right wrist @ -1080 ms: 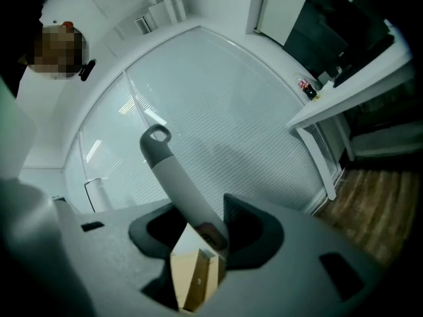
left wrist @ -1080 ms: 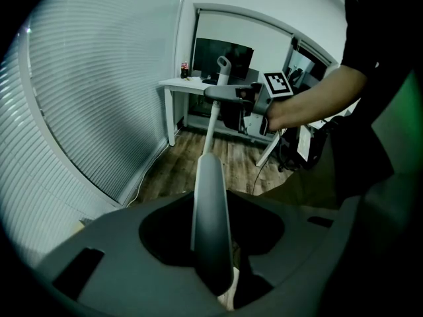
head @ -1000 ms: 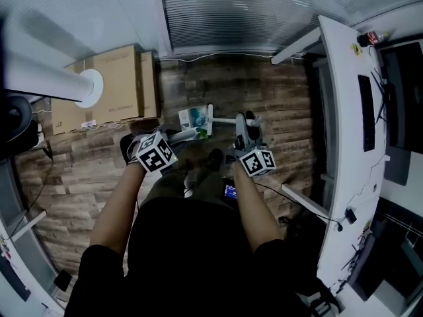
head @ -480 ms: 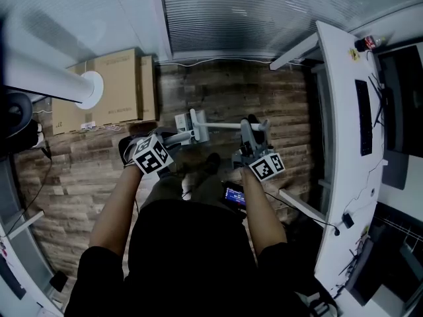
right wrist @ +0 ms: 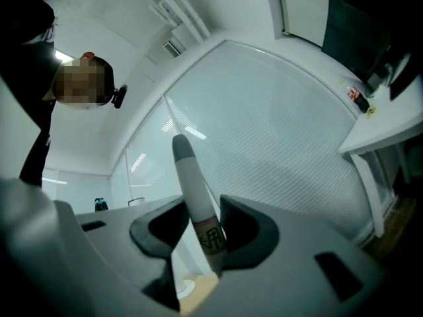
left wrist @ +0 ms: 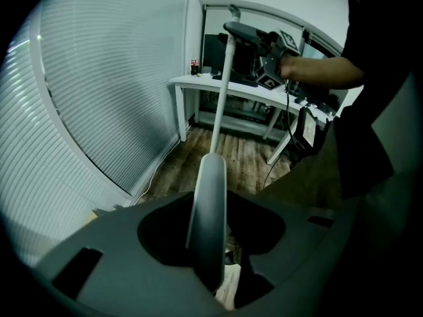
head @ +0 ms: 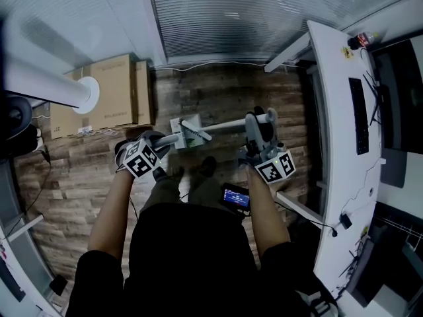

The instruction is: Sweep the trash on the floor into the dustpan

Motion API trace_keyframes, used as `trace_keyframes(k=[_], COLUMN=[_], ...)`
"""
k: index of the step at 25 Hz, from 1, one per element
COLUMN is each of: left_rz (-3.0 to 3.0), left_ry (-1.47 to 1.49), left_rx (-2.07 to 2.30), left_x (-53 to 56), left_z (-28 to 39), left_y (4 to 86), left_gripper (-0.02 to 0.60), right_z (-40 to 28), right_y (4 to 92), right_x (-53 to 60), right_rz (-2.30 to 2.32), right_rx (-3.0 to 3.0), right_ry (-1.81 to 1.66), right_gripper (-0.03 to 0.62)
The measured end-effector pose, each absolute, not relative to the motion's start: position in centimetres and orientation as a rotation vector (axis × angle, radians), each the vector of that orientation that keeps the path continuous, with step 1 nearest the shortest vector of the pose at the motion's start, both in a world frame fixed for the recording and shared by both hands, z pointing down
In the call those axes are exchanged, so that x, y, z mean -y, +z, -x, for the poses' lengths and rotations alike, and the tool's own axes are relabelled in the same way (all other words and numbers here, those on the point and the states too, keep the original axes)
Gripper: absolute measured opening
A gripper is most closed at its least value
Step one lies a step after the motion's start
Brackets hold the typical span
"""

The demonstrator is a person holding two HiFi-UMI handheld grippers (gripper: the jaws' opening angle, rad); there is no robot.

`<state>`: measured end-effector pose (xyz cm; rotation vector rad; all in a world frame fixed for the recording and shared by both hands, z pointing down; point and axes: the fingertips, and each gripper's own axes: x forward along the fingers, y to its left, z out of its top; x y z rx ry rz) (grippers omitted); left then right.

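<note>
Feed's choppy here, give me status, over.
Left gripper shut on dustpan handle. Right gripper shut on broom handle. Broom pole runs to dustpan. Boxes and desk stand off to sides.

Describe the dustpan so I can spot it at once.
Below the window blinds is a wooden floor. The dustpan is the small white pan right of the brown cardboard boxes; unlike them it is white, far smaller, and at the end of a long white pole.
</note>
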<state>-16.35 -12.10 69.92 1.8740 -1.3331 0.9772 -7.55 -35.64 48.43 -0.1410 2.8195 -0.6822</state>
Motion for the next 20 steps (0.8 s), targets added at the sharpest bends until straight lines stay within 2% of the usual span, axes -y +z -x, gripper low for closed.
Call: trace_keyframes(k=[5, 12, 15, 20], left_rz=[-1.869, -1.862, -1.876, -1.823], left_ry=[0.981, 0.841, 0.601, -0.127], left_rx=[1.400, 1.659, 1.843, 2.143], left_x=[12.5, 13.7, 14.8, 14.9], left_z=[16.5, 18.0, 18.7, 21.0], left_y=[68.0, 61.3, 56.5, 48.1], left_gripper=[0.150, 0.133, 0.113, 0.063], right_z=[7.3, 7.8, 7.4, 6.5], right_y=[45.1, 42.7, 41.3, 39.1], right_x=[36.1, 35.5, 35.2, 34.7], right_rz=[0.124, 0.000, -0.056, -0.113], right_rx=[-2.832, -2.948, -2.976, -3.028], right_ry=[-0.620, -0.552, -0.480, -0.326], right_gripper=[0.143, 0.133, 0.132, 0.120])
